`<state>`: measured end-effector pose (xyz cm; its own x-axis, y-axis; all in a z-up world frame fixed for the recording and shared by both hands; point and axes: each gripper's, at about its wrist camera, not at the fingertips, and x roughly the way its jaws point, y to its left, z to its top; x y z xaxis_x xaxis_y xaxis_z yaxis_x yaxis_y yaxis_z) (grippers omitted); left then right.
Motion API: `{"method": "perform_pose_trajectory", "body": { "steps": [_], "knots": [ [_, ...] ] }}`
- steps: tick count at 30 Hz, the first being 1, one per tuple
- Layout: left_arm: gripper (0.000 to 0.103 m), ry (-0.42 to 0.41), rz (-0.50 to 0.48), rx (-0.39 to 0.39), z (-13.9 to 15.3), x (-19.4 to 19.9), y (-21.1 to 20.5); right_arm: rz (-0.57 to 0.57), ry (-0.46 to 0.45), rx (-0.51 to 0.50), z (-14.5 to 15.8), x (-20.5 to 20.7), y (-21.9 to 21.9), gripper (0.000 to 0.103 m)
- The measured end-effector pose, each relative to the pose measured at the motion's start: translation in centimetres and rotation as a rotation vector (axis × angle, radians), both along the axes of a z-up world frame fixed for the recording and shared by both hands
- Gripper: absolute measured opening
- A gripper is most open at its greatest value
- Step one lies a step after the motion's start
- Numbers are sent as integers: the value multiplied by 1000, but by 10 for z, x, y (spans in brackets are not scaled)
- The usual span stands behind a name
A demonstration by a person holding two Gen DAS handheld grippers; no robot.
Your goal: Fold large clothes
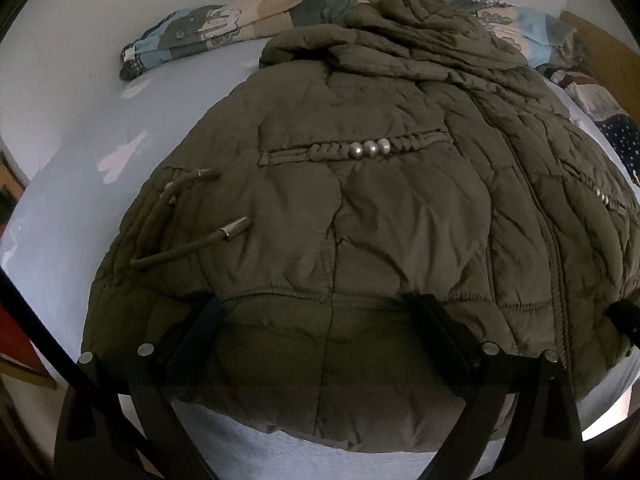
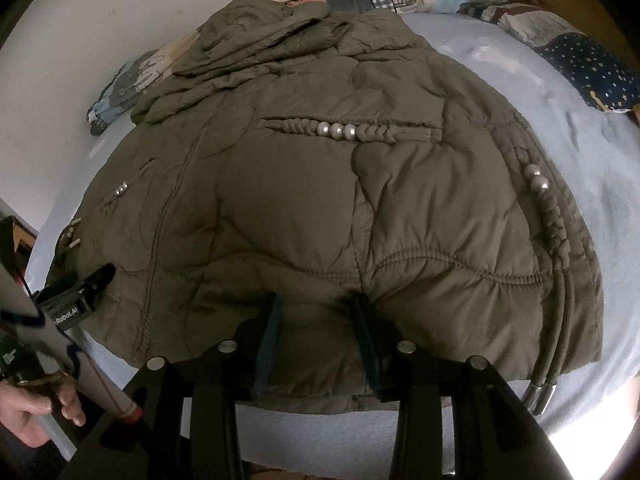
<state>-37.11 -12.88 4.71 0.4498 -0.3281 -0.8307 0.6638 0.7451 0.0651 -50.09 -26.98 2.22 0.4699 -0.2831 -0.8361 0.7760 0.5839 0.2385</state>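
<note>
Because the olive quilted jacket [image 1: 360, 208] lies spread front-up across the pale blue bed sheet [image 1: 72, 184], with its hem nearest both cameras and its hood bunched at the far end against a patterned blanket [image 1: 208, 28], it looks bulky but light, a puffy padded shell that will compress under a pinch and spring back. Its smooth fabric probably slides easily, so a shallow bite could slip off. The left gripper [image 1: 316, 308] has its jaws spread wide over the hem band, apparently resting on it without pinching anything. The right gripper [image 2: 318, 300] has its jaws much closer together around a raised pucker of hem fabric; whether they truly clamp it I cannot tell. The stitched hem band seems the firmest place to take hold, since the seam gives the fingers an edge. Loose drawcords with metal tips [image 2: 540, 394] and the beaded pocket trim [image 1: 370, 148] may swing or snag when lifted.
</note>
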Motion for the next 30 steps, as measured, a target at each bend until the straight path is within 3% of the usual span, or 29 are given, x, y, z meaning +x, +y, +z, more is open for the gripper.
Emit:
{"method": "perform_pose_trajectory", "body": {
  "steps": [11, 15, 18, 22, 24, 30],
  "knots": [
    [98, -46, -10, 0, -2, -7, 0, 39, -26, -11, 1, -3, 3, 42],
    [98, -18, -38, 12, 2, -2, 0, 21, -103, 21, 12, -19, 0, 42],
    [98, 6, -91, 46, 11, 1, -2, -76, -201, -29, 31, -52, -9, 46],
    [98, -98, -86, -36, 36, 1, 19, -254, -273, -54, 39, -104, -24, 53],
    [98, -105, -61, -79, 44, 9, 32, -340, -291, -43, 37, -129, -32, 57],
    [98, 26, 125, -152, 44, 57, 73, -481, -346, 52, 19, -173, -42, 59]
  ]
}}
